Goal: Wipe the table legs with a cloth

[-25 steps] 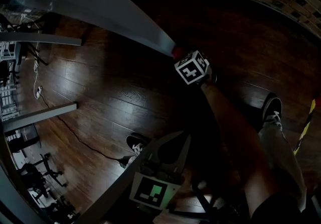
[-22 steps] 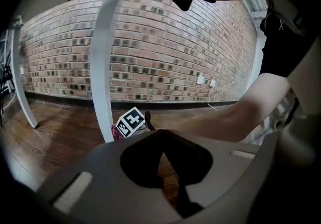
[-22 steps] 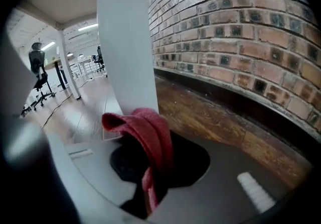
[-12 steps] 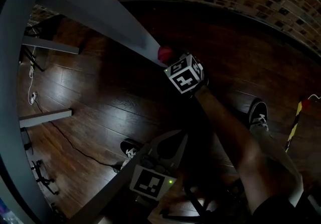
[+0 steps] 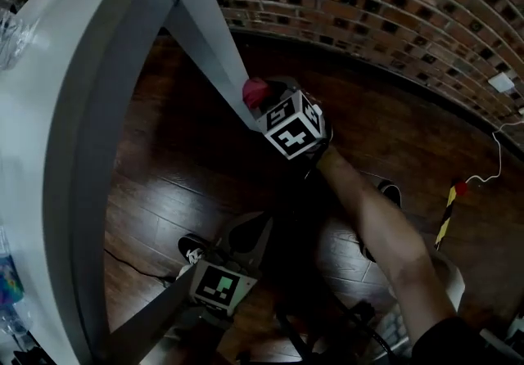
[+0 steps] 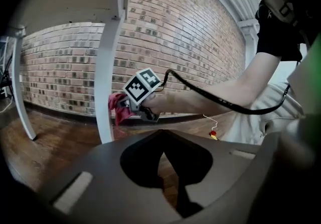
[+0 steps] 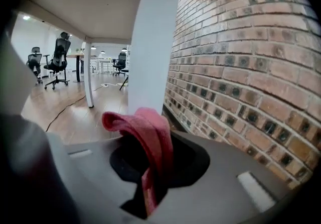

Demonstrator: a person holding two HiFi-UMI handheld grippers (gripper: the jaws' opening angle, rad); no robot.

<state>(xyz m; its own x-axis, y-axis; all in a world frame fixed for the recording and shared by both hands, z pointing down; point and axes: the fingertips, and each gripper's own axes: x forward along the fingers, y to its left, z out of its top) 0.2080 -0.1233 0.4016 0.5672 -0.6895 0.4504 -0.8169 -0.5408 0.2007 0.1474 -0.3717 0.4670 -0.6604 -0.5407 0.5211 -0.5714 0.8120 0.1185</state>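
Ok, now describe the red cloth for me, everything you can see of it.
The red cloth is a small, soft, matte pinkish-red fabric rag, folded and bunched into thick rolls. The right claw is shut on it: one fold bulges out past the tips and a tail hangs down between the jaws. It is held up against the lower part of the white table leg, close to the brick wall, and seems to touch the leg.

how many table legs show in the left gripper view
2. One table leg stands close ahead, with the red cloth at its side. The other leg is at the far left, by the brick wall. More legs may lie outside the frame.
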